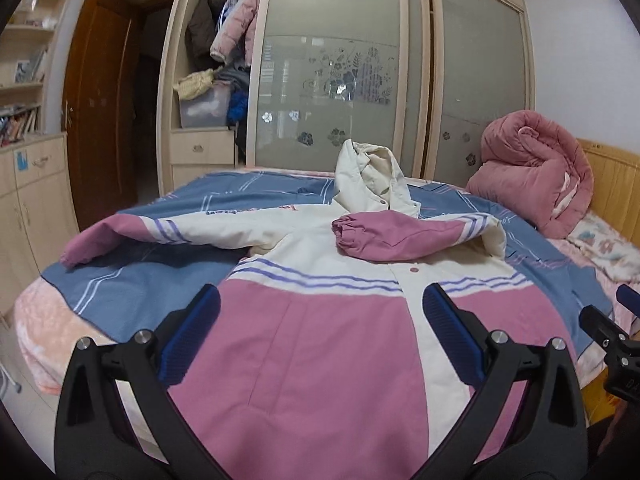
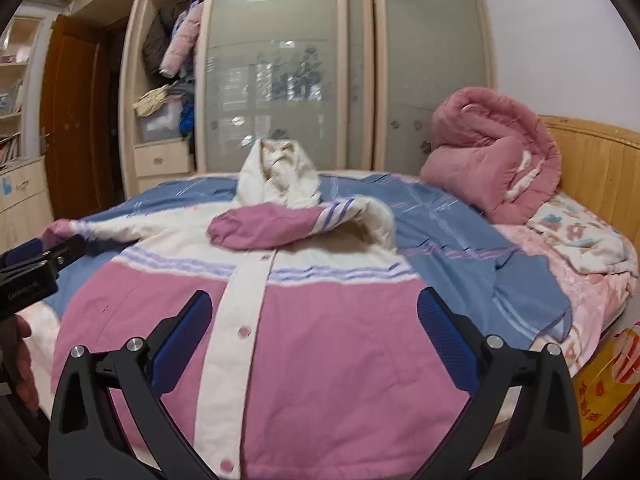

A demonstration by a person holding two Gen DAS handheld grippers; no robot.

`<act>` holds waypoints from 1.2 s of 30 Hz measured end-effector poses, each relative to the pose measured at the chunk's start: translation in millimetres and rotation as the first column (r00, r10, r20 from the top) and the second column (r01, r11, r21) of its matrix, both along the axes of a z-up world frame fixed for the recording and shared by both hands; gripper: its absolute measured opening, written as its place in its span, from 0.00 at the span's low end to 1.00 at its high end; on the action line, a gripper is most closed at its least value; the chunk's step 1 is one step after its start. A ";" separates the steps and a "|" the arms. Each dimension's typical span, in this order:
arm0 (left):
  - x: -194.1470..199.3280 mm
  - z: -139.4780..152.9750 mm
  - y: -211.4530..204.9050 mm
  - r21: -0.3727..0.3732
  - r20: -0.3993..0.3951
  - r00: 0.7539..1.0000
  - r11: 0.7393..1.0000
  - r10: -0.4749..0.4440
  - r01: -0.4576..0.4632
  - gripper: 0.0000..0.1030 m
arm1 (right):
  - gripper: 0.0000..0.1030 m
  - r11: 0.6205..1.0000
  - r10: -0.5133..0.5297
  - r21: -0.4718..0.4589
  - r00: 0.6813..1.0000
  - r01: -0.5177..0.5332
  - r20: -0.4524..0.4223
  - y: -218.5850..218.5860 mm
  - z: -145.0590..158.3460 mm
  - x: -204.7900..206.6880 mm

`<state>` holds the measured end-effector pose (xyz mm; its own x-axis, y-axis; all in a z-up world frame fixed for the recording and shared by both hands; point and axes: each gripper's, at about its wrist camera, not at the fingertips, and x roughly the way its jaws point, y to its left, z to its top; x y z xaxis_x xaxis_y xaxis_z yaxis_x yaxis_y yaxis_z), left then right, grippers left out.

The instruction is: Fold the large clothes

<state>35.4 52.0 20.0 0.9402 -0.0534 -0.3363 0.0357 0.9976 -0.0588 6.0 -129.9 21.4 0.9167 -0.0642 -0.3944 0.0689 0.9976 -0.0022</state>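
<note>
Bed fills both views, blue striped sheet over it, rolled pink quilt at the headboard end, well apart from the work.

Jacket, pink and cream, spread front-up across the blue sheet, hem toward the cameras, placket closed down the middle. Hood standing crumpled at the far end.

Right-hand sleeve already folded inward, pink cuff resting on the chest just below the hood. Opposite sleeve stretched out flat toward the bed edge, cuff lying on the sheet.

Left gripper hovering over the lower front, jaws wide apart, nothing between the pads. Right gripper likewise over the hem area, jaws spread to full width, empty, clear of the cloth.

Judged stage: sleeve folding, half done. One sleeve in, one out.

Next move, by estimate: reach with the left gripper to the outstretched cuff, pinch only the sleeve layer and not the sheet beneath, carry it across onto the chest beside the first cuff. Padded fabric likely to spring back; worth pressing flat before folding the body.
</note>
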 end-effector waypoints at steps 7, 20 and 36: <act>-3.7 -4.1 -14.0 0.023 0.001 1.000 0.999 0.029 -0.029 0.98 | 0.99 0.999 0.032 0.015 0.998 -0.032 0.045 -3.7 8.6 -23.7; 17.1 -21.2 -38.6 0.034 -0.072 0.997 0.999 0.031 -0.028 0.98 | 0.99 0.994 0.089 0.056 0.996 -0.089 0.002 -15.0 6.2 -15.4; 11.7 -19.6 -47.3 0.085 0.043 0.998 0.995 0.039 -0.042 0.98 | 0.99 0.988 0.139 0.069 0.990 -0.137 -0.032 -25.8 -4.2 2.6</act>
<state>47.0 4.6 0.4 0.9542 0.0124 -0.2990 -0.0042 0.9996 0.0281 8.5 -155.7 17.2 0.8998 0.0892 -0.4272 -0.0683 0.9956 0.0640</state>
